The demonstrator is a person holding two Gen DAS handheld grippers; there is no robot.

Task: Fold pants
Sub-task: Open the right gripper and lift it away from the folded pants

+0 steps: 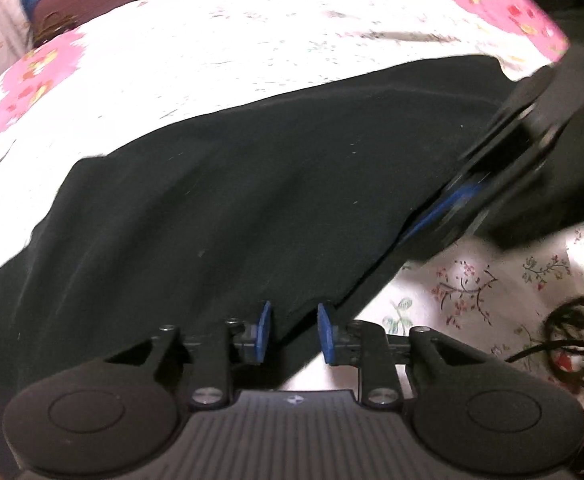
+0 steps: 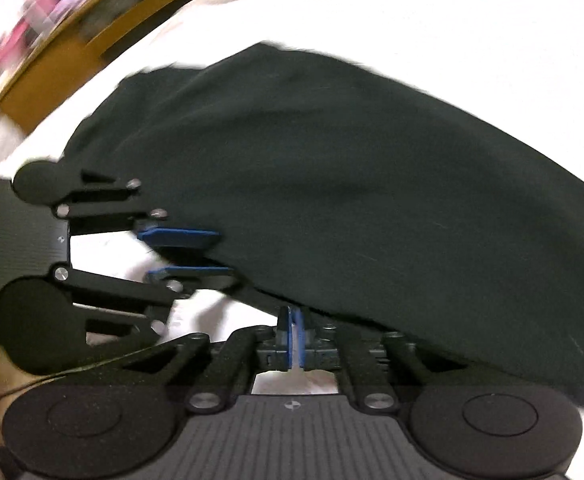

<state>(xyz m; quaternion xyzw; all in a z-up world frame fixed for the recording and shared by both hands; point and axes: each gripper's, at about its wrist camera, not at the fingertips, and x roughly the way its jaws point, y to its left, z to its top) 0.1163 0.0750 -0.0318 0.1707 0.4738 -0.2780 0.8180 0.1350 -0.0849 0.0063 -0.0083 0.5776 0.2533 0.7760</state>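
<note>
The black pants [image 1: 252, 184] lie spread on a floral bedsheet [image 1: 212, 48]. My left gripper [image 1: 294, 332] is open, its blue pads on either side of the pants' near edge without pinching it. It also shows in the right wrist view [image 2: 196, 252], open at the cloth's left edge. My right gripper [image 2: 295, 340] is shut, its blue pads pressed together on the pants' [image 2: 332, 184] near hem. In the left wrist view the right gripper [image 1: 448, 208] is blurred at the pants' right edge.
The sheet has pink flower patches [image 1: 32, 76] at its borders. A coiled black cable [image 1: 572, 336] lies on the sheet at the right. A wooden bed frame [image 2: 72, 52] runs along the upper left in the right wrist view.
</note>
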